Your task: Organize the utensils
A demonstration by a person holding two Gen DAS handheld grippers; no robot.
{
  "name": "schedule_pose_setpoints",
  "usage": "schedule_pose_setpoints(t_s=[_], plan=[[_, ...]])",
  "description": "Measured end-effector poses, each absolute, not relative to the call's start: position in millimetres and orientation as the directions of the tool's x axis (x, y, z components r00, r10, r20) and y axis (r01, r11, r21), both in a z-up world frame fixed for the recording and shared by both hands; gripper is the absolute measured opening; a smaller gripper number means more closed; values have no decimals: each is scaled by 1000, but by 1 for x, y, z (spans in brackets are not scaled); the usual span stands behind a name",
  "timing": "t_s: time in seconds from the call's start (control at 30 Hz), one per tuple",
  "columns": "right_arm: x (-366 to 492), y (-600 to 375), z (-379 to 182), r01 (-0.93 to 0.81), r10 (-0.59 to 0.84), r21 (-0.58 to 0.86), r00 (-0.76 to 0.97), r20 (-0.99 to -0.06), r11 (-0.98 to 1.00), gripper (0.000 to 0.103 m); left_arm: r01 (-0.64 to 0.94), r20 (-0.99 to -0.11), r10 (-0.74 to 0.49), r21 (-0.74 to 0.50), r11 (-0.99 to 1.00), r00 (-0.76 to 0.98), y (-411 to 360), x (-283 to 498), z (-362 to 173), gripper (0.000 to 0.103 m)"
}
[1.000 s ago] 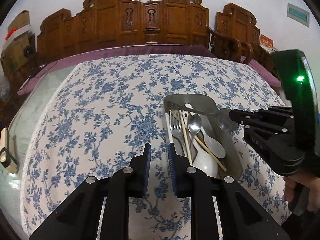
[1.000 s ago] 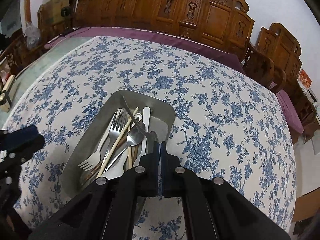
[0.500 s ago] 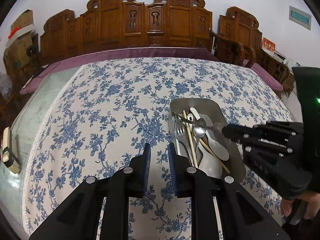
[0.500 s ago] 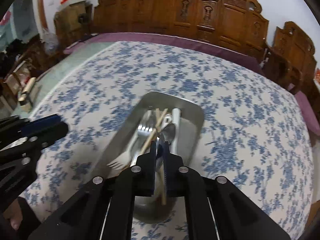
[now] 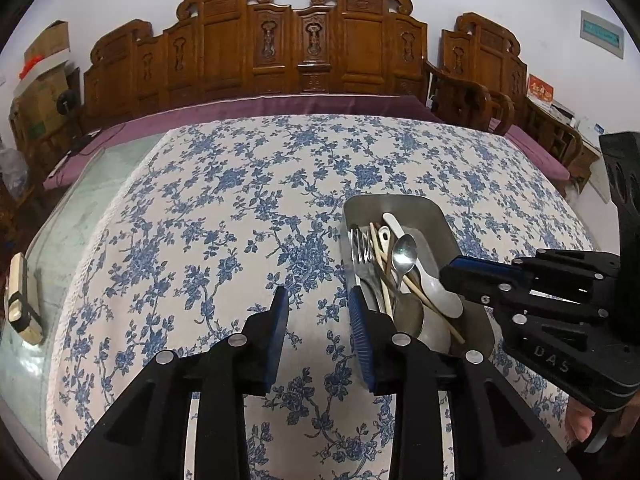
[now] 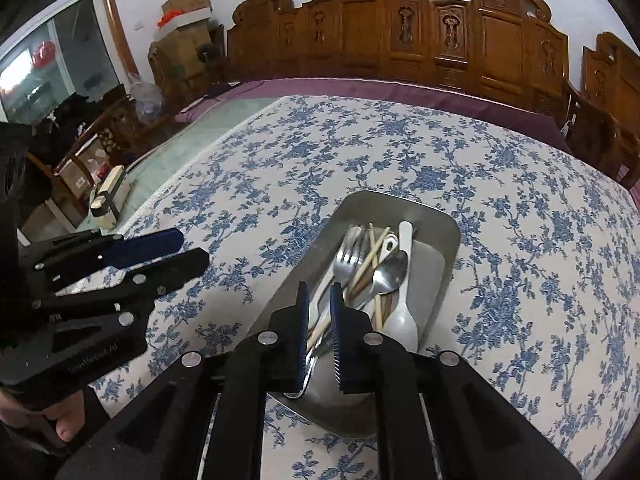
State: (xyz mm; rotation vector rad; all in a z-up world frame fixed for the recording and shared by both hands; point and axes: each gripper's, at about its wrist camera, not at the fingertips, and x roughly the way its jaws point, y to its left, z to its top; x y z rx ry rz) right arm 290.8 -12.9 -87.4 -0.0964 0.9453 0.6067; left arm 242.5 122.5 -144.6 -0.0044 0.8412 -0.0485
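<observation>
Since a second ago the right gripper [image 6: 320, 328] has let go of the steel spoon [image 6: 390, 270] and drawn back from the tray's middle to its near end; its jaws have just been opening and stand at a narrow gap above the handles, pressing on nothing. Meanwhile the left gripper [image 5: 316, 320] has kept its place over the floral tablecloth [image 5: 224, 216] beside the tray, and its jaws have just been opening too, now moderately apart with only cloth between them.

One oblong stainless-steel tray [image 5: 436, 216] sits on the cloth, holding all the utensils. Inside it lie one steel fork [image 6: 347, 256], tines toward the far end, one steel spoon bowl-up, and two white ceramic spoons [image 6: 405, 316]. Pale wooden chopsticks [image 6: 370, 258] cross the pile diagonally; I cannot count them exactly. Everything overlaps in one loose heap.
</observation>
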Motion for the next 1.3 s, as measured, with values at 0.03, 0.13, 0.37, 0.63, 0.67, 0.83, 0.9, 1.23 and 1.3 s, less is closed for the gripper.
schedule_pose_setpoints(t_s=[0.03,0.13,0.37,0.63,0.67,0.83,0.9,1.23,1.3], plan=[[290,-16,-87,-523,440,174,441,-783,834,13,41,-744,-43,-21,999,666,122,242,-144,30],[284,-30,-83,-510,442,178,460,-770,842,13,40,-743,-41,-20,999,668,119,239,-142,30],[263,-67,-67,-480,438,173,518,-735,860,13,52,-729,-41,-7,999,683,104,228,-133,51],[229,-110,-41,-430,421,169,601,-679,887,60,60,-701,-40,4,998,712,83,208,-117,91],[225,-114,-38,-420,413,164,613,-674,892,66,63,-699,-42,4,998,714,79,205,-115,93],[206,-132,-25,-384,387,155,657,-647,910,98,70,-685,-48,4,998,727,67,191,-106,95],[200,-140,-22,-370,382,161,664,-643,915,100,69,-685,-55,-6,998,726,65,186,-104,95],[173,-168,-1,-329,352,157,698,-623,931,100,71,-660,-61,-12,997,749,40,160,-86,95],[168,-173,2,-323,347,156,706,-618,934,100,82,-651,-71,-14,997,756,35,155,-81,95]])
